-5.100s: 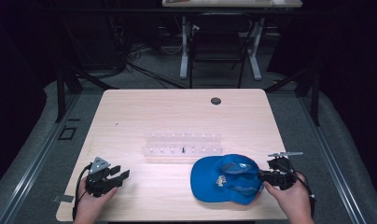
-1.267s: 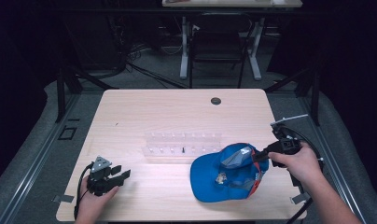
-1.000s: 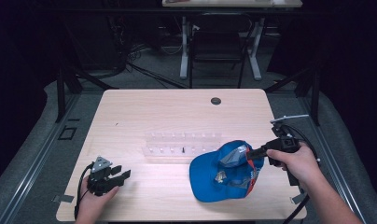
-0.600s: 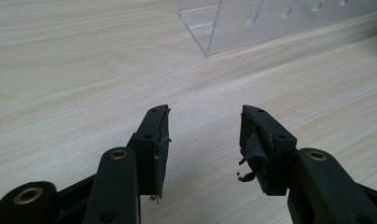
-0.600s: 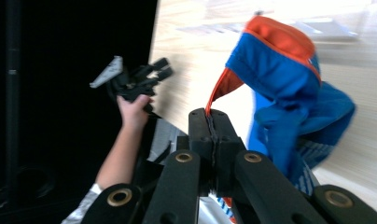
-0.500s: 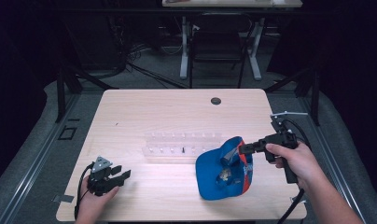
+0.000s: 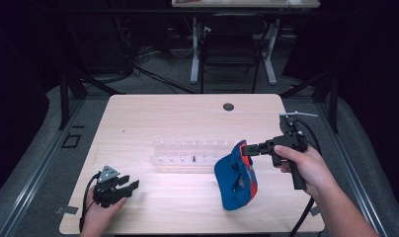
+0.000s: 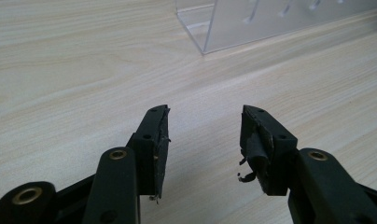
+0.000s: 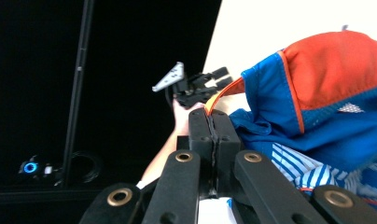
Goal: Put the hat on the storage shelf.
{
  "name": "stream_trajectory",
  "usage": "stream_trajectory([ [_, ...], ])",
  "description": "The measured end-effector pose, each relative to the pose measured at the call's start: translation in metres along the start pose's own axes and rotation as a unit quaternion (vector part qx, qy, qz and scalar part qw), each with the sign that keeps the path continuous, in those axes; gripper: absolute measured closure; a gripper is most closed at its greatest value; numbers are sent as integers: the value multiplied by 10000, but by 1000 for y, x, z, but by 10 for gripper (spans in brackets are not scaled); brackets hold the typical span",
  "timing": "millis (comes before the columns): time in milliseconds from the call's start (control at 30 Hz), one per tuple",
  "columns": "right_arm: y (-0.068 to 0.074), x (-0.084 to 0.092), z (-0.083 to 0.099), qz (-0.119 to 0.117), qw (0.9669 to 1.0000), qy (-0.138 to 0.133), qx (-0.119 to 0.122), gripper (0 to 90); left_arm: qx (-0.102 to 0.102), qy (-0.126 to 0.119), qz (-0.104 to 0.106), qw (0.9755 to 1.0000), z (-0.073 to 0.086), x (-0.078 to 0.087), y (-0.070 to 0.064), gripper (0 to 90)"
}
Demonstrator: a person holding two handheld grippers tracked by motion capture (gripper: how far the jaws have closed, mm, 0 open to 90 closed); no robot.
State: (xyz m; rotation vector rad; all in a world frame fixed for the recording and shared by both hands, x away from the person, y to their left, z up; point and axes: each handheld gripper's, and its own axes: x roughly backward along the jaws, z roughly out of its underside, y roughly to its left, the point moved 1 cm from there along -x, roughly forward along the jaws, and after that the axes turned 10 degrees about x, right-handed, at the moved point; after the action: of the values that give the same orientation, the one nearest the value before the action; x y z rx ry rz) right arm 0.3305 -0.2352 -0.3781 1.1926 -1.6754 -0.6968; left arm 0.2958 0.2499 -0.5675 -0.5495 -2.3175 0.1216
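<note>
On the pale wooden table (image 7: 153, 113), toward its right front part, we see a blue cap (image 7: 232, 178) with an orange-red panel, tipped up on edge so that its lower part rests on the tabletop while its upper rim is lifted. The right gripper (image 7: 248, 148) has that upper rim pinched: in the right gripper view its 2 black jaws press flat together on the cap's orange-piped edge, with blue fabric and a striped lining bunched just beside them. The right hand (image 7: 302, 167) holds the gripper's handle at the table's right side, jaws pointing left toward the cap. Just behind and to the left of the cap lies a clear plastic rack (image 7: 190, 153), its nearest end close to the cap. At the front left corner the left hand (image 7: 99, 208) rests with the left gripper (image 7: 130, 182) low over the wood; its 2 jaws stand well apart and hold nothing, bare tabletop between them, and a corner of the clear rack lies ahead of them.
</note>
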Motion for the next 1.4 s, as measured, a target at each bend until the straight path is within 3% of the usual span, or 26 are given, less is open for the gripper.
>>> stream_trajectory([
  [367,16,-10,-11,-142,9997,-153,149,900,-89,10,19,10000,0,0,-4,521],
  [1033,47,-16,-35,-142,9982,-456,360,899,-418,-58,272,9987,2,0,-31,495],
  [1400,62,-27,-52,-192,9974,-513,478,899,-404,-68,289,9987,1,-1,-31,493],
])
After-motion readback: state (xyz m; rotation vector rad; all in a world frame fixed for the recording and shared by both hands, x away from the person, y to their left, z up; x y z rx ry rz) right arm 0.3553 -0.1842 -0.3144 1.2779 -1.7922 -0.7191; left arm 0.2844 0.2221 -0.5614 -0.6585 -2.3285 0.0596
